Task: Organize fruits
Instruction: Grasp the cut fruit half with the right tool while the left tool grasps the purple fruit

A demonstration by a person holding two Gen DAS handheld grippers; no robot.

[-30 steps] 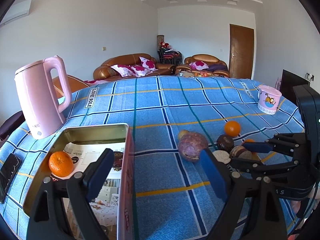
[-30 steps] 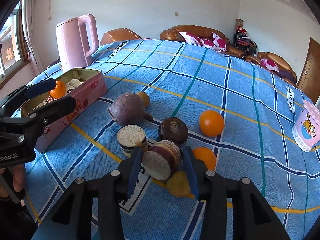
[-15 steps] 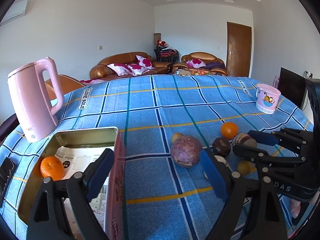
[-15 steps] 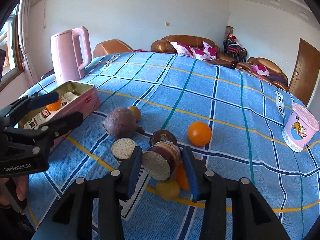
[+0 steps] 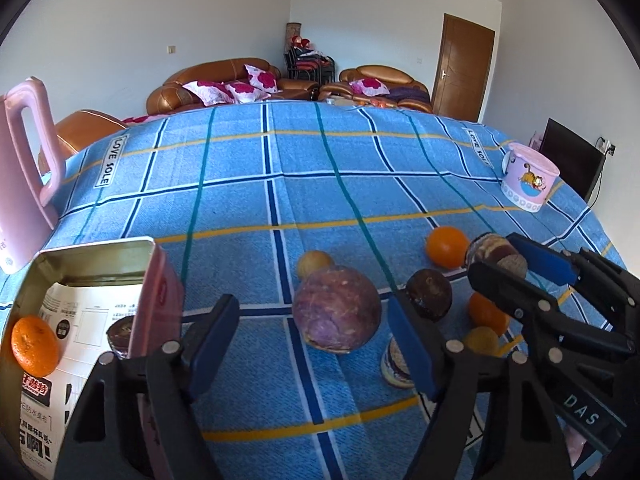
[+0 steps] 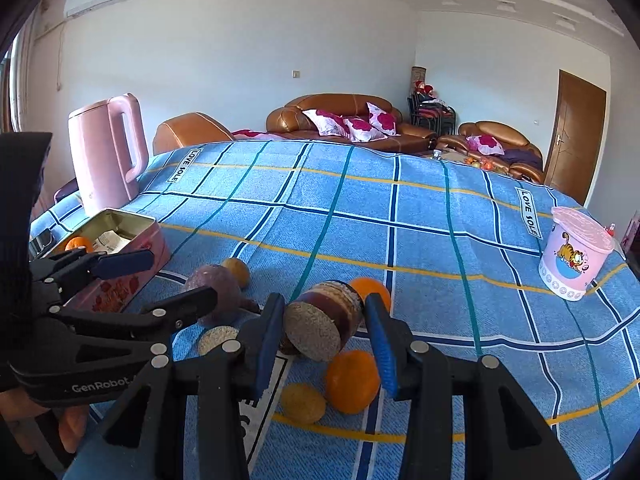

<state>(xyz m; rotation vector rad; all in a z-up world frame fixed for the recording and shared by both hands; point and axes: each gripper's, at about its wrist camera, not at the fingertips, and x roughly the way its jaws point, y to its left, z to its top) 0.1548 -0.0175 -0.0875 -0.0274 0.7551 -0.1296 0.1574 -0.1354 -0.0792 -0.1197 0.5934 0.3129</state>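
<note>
Lifted off the surface since the earlier frame, the cut taro piece (image 6: 326,322) sits clamped between the right gripper (image 6: 325,338) jaws for carrying, while the left gripper (image 5: 310,344) jaws, empty, are closing around the purple taro (image 5: 336,310) just ahead.

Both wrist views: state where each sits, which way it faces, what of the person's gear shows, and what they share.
Left wrist view: on the left hand-held gripper, looking down-forward at the big round purple fruit; its jaws are closing, not yet touching it.
Right wrist view: on the right hand-held gripper, looking down-forward, shut on a brown cut-ended fruit piece.
Shared: blue checked tablecloth, open pink metal tin, pink kettle; each shows the other gripper.
</note>
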